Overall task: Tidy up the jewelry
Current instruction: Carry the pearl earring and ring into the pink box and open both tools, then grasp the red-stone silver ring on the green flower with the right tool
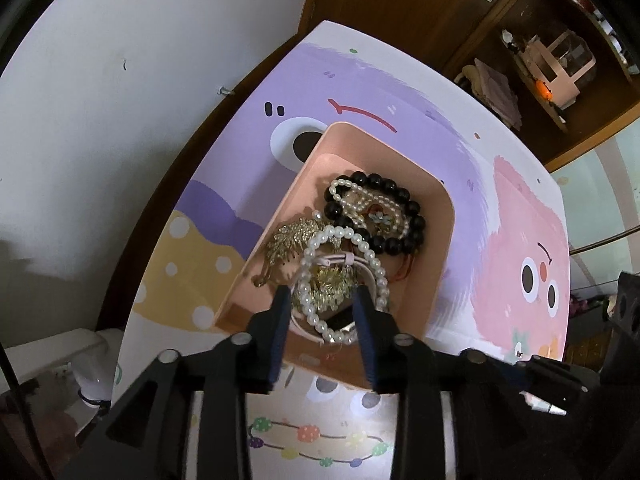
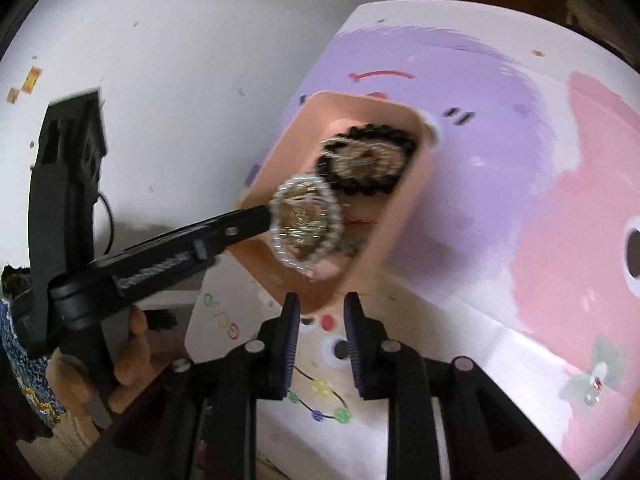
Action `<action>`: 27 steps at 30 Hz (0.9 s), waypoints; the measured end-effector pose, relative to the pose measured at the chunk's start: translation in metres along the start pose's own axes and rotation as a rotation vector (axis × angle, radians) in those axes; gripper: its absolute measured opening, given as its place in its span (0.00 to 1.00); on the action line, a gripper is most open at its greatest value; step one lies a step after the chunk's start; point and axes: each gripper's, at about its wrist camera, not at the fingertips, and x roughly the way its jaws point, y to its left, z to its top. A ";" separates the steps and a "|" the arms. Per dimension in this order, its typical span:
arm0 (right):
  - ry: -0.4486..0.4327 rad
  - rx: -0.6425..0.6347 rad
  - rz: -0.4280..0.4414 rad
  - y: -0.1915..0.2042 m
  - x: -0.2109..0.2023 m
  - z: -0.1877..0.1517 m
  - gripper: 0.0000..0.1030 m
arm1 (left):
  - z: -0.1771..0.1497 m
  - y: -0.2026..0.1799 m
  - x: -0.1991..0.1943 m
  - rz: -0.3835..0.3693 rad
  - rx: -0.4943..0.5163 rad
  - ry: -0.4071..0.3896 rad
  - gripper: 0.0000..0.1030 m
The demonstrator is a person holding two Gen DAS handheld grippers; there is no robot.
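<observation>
**Jewelry mostly in the tray, pearl bracelet at the left fingers**

While the left gripper reaches into the pink tray, its fingers stand apart on either side of the white pearl bracelet; no clamp visible, so whether it actually has hold of the loop I cannot tell. In the right wrist view the loop looks raised off the tray floor at the left gripper's tip. Right gripper has fingers parted with nothing between them, just short of the tray's near rim.

Progress, judged: well along. Black bead bracelet, a small-pearl strand, gold leaf brooch and a pink hair tie all lie in the tray, piled rather than sorted. One small green piece sits out on the cartoon-print counter, well apart from the tray, probably left to collect.

Hard to read: right wrist view is motion-blurred; the green piece is too smeared to name; tray's near wall is hidden behind the left gripper.
</observation>
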 end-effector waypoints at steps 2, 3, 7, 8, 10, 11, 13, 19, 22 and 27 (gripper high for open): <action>-0.020 0.023 -0.018 -0.012 -0.008 -0.007 0.22 | -0.004 -0.001 -0.005 -0.003 -0.006 -0.014 0.51; -0.029 0.037 -0.029 -0.019 -0.013 -0.011 0.22 | -0.006 -0.002 -0.009 -0.002 -0.008 -0.026 0.54; -0.070 0.110 -0.082 -0.050 -0.030 -0.028 0.22 | -0.014 -0.013 -0.018 0.020 0.023 -0.063 0.55; -0.080 0.125 -0.092 -0.057 -0.035 -0.033 0.22 | -0.017 -0.016 -0.019 0.020 0.033 -0.067 0.55; -0.100 0.151 -0.128 -0.071 -0.045 -0.042 0.22 | -0.021 -0.023 -0.022 0.023 0.051 -0.077 0.55; -0.108 0.161 -0.140 -0.075 -0.049 -0.047 0.22 | -0.025 -0.027 -0.024 0.024 0.064 -0.087 0.55; -0.125 0.189 -0.156 -0.089 -0.059 -0.055 0.22 | -0.033 -0.039 -0.027 0.033 0.102 -0.108 0.56; -0.164 0.273 -0.196 -0.123 -0.074 -0.076 0.22 | -0.053 -0.078 -0.039 0.074 0.233 -0.197 0.66; -0.156 0.294 -0.223 -0.135 -0.077 -0.087 0.22 | -0.062 -0.095 -0.043 0.084 0.287 -0.228 0.67; -0.150 0.288 -0.287 -0.144 -0.082 -0.098 0.22 | -0.075 -0.119 -0.041 0.050 0.343 -0.242 0.74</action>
